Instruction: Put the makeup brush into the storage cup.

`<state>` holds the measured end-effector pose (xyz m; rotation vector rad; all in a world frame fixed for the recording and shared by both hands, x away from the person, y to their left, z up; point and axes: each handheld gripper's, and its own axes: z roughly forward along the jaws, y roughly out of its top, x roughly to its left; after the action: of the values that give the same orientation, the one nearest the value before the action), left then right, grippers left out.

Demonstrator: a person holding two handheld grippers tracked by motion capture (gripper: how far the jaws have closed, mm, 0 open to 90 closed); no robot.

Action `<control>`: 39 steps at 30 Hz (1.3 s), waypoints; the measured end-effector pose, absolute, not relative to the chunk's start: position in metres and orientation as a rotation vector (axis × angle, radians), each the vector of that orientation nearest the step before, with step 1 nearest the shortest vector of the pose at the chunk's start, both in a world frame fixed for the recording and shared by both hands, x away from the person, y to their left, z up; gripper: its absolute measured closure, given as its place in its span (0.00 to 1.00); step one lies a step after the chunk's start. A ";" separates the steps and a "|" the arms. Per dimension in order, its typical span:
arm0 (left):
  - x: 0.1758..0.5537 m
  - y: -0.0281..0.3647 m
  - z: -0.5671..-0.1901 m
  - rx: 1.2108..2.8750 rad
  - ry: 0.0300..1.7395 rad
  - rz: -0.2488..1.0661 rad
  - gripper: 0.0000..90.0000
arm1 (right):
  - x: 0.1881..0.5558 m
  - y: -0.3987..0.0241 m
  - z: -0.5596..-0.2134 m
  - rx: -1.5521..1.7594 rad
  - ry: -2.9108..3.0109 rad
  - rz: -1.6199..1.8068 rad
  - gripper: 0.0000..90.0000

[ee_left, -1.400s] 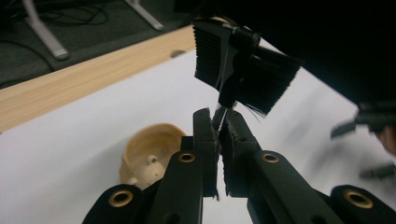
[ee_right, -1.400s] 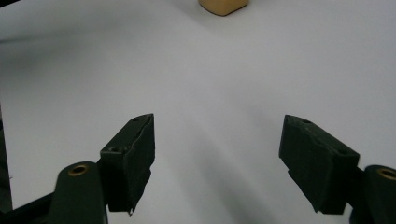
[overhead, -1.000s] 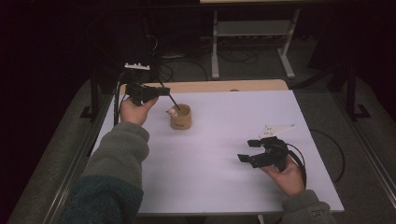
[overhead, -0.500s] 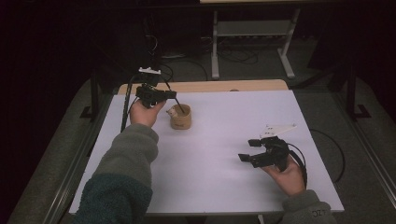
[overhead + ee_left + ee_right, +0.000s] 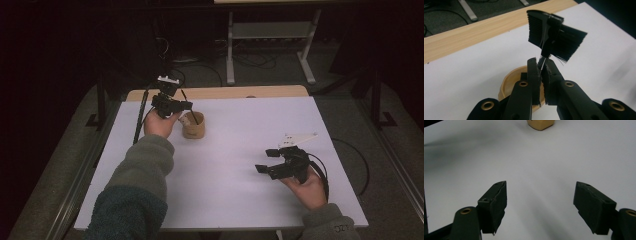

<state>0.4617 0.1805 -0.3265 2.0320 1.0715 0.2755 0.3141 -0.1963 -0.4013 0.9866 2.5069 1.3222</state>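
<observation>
Wooden cup (image 5: 509, 82) directly under my left gripper (image 5: 541, 65), clamped on black brush (image 5: 554, 37), bristles up. Right gripper (image 5: 540, 195) wide open, empty, far.

Left claw (image 5: 186, 105) clamped, right claw (image 5: 267, 160) agape.
</observation>
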 end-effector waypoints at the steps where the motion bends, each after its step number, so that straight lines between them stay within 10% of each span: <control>1: 0.462 0.180 -0.328 2.035 1.073 0.270 0.94 | 0.314 -0.197 -0.401 0.980 2.506 1.323 0.29; 39: 0.462 0.171 -0.340 2.181 1.071 0.287 0.65 | 0.315 -0.195 -0.401 0.982 2.512 1.341 0.29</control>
<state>0.4620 0.1714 -0.3396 2.1814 1.0715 0.2873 0.3149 -0.1947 -0.4010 0.9824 2.5116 1.3407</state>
